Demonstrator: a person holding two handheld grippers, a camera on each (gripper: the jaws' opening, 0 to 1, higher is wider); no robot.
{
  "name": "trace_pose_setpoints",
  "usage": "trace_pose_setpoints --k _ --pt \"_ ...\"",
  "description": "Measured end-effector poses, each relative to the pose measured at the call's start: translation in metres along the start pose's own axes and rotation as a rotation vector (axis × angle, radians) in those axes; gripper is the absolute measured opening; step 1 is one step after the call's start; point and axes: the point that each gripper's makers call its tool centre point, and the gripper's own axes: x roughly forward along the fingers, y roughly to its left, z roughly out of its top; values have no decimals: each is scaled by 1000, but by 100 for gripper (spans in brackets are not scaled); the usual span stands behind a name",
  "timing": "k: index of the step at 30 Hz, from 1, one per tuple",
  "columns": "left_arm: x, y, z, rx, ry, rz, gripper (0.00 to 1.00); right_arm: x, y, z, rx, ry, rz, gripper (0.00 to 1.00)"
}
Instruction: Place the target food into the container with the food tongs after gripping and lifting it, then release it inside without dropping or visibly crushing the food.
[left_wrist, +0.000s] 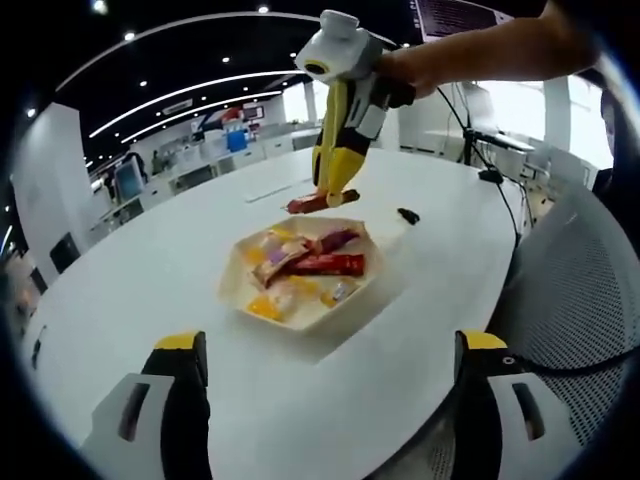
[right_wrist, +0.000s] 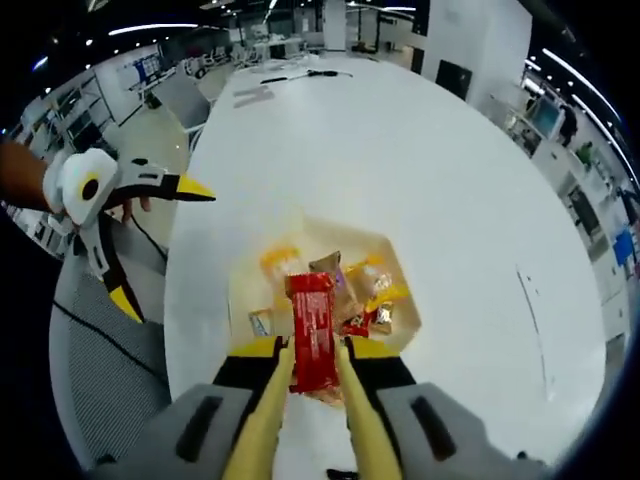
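Hanging just above the far rim of the container (left_wrist: 305, 285), the right gripper (left_wrist: 322, 197) has its yellow tongs pinched on one red wrapped bar (left_wrist: 320, 202); in the right gripper view the same bar (right_wrist: 311, 330) sits lengthwise between the two narrow yellow arms, which are closed tight against its sides over the container (right_wrist: 400, 262). That container is a single shallow cream tray with angled, many-sided walls, resting on one broad white table (left_wrist: 150, 280) with a smooth, glossy top. Inside it lies a loose heap of wrapped snacks: one more long red bar (left_wrist: 330, 264), a dark maroon packet (left_wrist: 335, 240), and several small yellow and pale crinkly sweets too jumbled to count. The left gripper (left_wrist: 330, 385) is held near the container's near side, its two blocky black-and-yellow jaws spread wide apart with nothing between them; it also appears from the side in the right gripper view (right_wrist: 120, 235), off the table's edge. One small dark object (left_wrist: 407, 215) lies on the table beyond the container.
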Motion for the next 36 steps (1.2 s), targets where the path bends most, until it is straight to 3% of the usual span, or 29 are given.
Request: trace_pose_setpoints --k 12,26,36 --pt "1 -2 -1 -1 3 -13 99 18 12 29 -40 11 4 24" --pt "1 -3 -3 -5 2 -18 99 11 14 35 -57 -34 5 27" --pt "2 -6 -2 -3 0 -32 99 3 9 28 -61 -46 -20 27"
